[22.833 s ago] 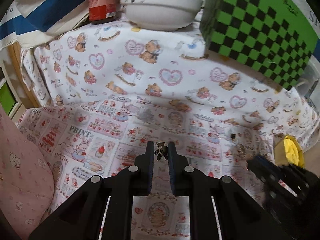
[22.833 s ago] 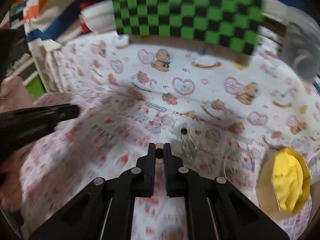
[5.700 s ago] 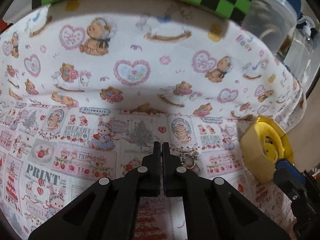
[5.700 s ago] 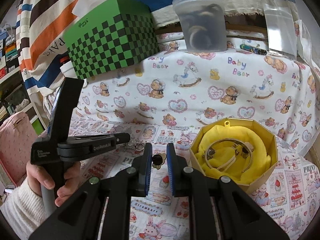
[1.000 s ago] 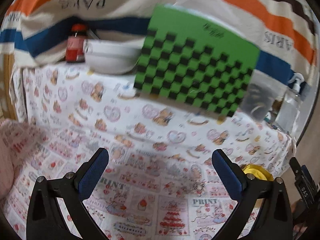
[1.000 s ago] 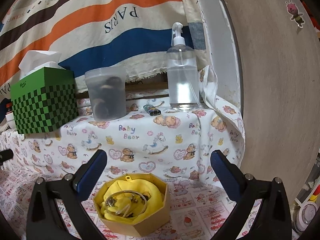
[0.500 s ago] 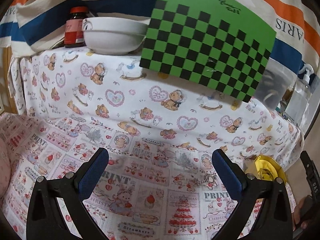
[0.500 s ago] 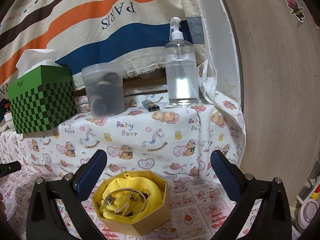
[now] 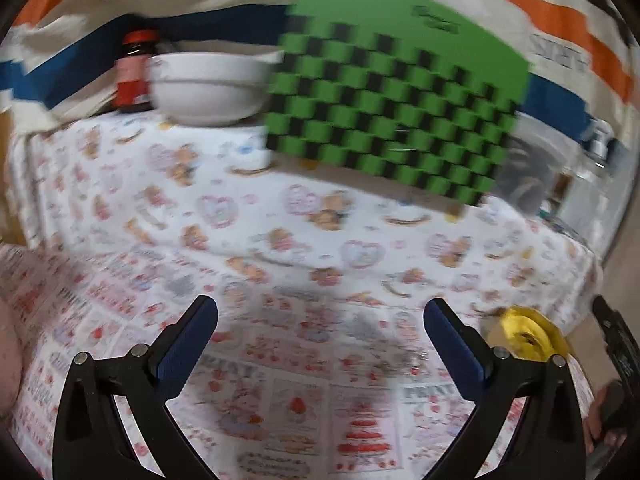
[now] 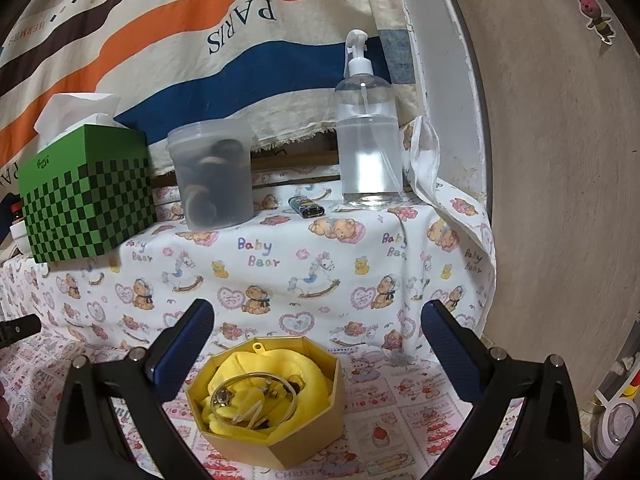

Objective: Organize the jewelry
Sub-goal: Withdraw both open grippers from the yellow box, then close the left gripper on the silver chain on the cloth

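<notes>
An octagonal yellow jewelry box (image 10: 267,402) with yellow lining sits on the patterned cloth; a thin bangle and small jewelry pieces (image 10: 252,396) lie inside it. My right gripper (image 10: 318,344) is wide open and empty, held above and just behind the box. My left gripper (image 9: 320,340) is wide open and empty over the printed cloth. The box shows blurred at the right of the left wrist view (image 9: 528,340). A faint small piece (image 9: 412,360) may lie on the cloth near the right finger; blur hides what it is.
A green checkered tissue box (image 10: 86,208), a lidded plastic tub (image 10: 212,176), a lighter (image 10: 306,206) and a spray bottle (image 10: 368,140) stand on the raised shelf behind. A white bowl (image 9: 206,88) and a red-labelled bottle (image 9: 134,76) stand at the far left. A wall (image 10: 560,160) is at right.
Both grippers stay wide open. The left view has shifted slightly and gone blurry with motion. The right gripper has moved a little closer over the jewelry box.
</notes>
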Action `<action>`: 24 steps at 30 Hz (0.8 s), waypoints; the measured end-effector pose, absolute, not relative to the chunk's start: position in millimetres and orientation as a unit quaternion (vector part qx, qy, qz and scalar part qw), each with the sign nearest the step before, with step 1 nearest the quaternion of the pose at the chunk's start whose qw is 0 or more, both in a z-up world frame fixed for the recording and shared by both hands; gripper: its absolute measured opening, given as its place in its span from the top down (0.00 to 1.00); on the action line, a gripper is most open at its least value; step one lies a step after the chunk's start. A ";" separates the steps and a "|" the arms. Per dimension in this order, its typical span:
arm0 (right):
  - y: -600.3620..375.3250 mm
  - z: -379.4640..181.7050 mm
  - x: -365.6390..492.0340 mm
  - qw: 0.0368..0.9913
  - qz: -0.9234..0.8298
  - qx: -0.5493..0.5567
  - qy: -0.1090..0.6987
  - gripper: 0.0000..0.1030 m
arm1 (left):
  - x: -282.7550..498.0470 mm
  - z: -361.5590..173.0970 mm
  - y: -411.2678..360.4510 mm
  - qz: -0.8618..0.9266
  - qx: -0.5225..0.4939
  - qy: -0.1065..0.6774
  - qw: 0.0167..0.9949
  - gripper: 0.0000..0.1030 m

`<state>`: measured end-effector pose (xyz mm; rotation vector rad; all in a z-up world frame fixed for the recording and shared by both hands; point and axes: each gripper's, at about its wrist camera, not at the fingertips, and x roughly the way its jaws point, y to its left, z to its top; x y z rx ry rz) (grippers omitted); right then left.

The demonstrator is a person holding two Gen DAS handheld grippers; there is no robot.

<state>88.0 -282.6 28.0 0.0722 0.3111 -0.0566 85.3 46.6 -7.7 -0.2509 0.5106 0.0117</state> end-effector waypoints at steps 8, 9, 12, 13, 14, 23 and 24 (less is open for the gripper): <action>-277.0 22.8 92.7 0.982 0.006 0.036 0.183 0.00 | 105.1 -15.7 8.2 -0.093 -0.077 0.311 0.943 0.20; -276.0 22.7 92.3 0.983 0.006 0.035 0.182 0.00 | 110.9 -18.7 6.1 -0.099 -0.082 0.323 0.938 0.26; -276.1 23.4 91.4 0.983 0.006 0.036 0.180 0.00 | 132.3 -32.5 2.9 -0.099 -0.108 0.374 0.916 0.41; -276.9 23.4 92.1 0.983 0.007 0.037 0.181 0.00 | 136.4 -38.2 2.1 -0.095 -0.113 0.388 0.910 0.45; -276.6 23.1 91.9 0.983 0.007 0.038 0.181 0.00 | 137.6 -42.3 1.5 -0.091 -0.113 0.398 0.906 0.51; -275.6 22.1 93.2 0.982 0.010 0.030 0.186 0.00 | 147.3 -62.2 -12.2 -0.075 -0.096 0.438 0.890 0.71; -275.8 22.2 92.6 0.982 0.010 0.031 0.185 0.00 | 147.5 -62.2 -14.1 -0.069 -0.088 0.438 0.892 0.77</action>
